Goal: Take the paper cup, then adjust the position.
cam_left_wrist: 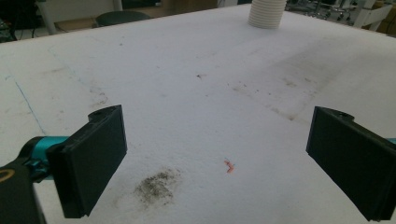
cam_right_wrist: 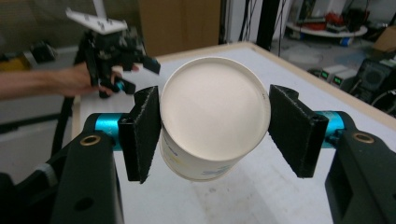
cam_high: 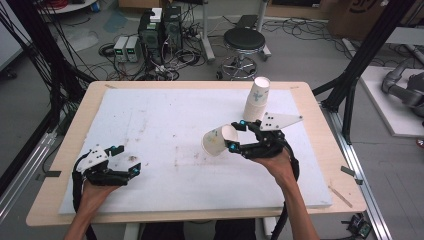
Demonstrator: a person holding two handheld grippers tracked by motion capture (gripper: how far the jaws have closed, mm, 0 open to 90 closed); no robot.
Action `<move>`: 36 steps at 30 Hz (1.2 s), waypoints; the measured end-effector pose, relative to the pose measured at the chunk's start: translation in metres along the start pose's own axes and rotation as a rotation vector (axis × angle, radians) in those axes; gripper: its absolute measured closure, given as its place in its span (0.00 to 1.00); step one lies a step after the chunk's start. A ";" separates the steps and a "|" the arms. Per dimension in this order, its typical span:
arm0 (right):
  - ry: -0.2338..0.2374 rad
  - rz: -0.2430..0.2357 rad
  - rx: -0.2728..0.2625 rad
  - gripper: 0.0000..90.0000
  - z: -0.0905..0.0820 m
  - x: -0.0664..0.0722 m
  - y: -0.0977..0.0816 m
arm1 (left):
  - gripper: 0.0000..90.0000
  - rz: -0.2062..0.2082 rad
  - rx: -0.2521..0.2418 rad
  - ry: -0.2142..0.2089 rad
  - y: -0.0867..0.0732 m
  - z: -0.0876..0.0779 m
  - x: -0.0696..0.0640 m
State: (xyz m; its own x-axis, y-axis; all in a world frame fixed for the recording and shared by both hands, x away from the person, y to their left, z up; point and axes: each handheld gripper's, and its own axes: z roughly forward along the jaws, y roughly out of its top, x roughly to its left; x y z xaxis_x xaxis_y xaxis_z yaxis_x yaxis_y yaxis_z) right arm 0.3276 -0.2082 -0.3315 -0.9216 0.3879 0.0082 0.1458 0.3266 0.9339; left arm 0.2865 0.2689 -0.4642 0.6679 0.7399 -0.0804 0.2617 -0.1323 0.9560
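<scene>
Right gripper (cam_high: 234, 136) sits right of centre in the high view, jaws clamped on a white paper cup (cam_high: 216, 141). Cup is held on its side, closed bottom toward the gripper, open mouth pointing to the left of the frame, raised off the white foam board (cam_high: 165, 125). In the right gripper view the cup (cam_right_wrist: 212, 116) fills the centre: its round base faces the camera, the two black pads press its sides, left pad at left centre, right pad at right centre. Faint print shows on the cup wall low in that frame.

A stack of paper cups (cam_high: 257, 99) stands upside down in the upper right of the board in the high view, just above and right of the right gripper, apart from the held cup. The same stack (cam_left_wrist: 266, 13) shows at the top edge of the left gripper view, ribbed rims visible.

Left gripper (cam_high: 131, 161) is at lower left of the high view, held in the person's left hand (cam_high: 95, 192), low over the board. Jaws stand wide apart, nothing between them. In the left gripper view the two black pads are at the lower left and lower right corners, with bare stained board between, a dark smudge (cam_left_wrist: 156, 186) and a small pink scrap (cam_left_wrist: 229, 166) at bottom centre.

The left gripper also appears in the upper left of the right gripper view (cam_right_wrist: 140, 74), well apart from the cup.

Wooden table (cam_high: 85, 107) edge frames the board.
</scene>
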 end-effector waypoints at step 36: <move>0.146 -0.032 0.005 0.41 0.024 -0.005 0.011 | 0.06 0.106 -0.036 -0.443 0.079 0.016 -0.001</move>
State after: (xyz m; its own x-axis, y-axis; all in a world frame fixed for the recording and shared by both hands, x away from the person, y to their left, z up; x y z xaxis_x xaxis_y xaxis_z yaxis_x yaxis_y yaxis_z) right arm 0.3423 -0.1859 -0.3297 -0.9682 0.2483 0.0307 0.1172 0.3415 0.9325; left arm 0.3177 0.2476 -0.3936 0.9254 0.3691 -0.0867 0.1563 -0.1630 0.9742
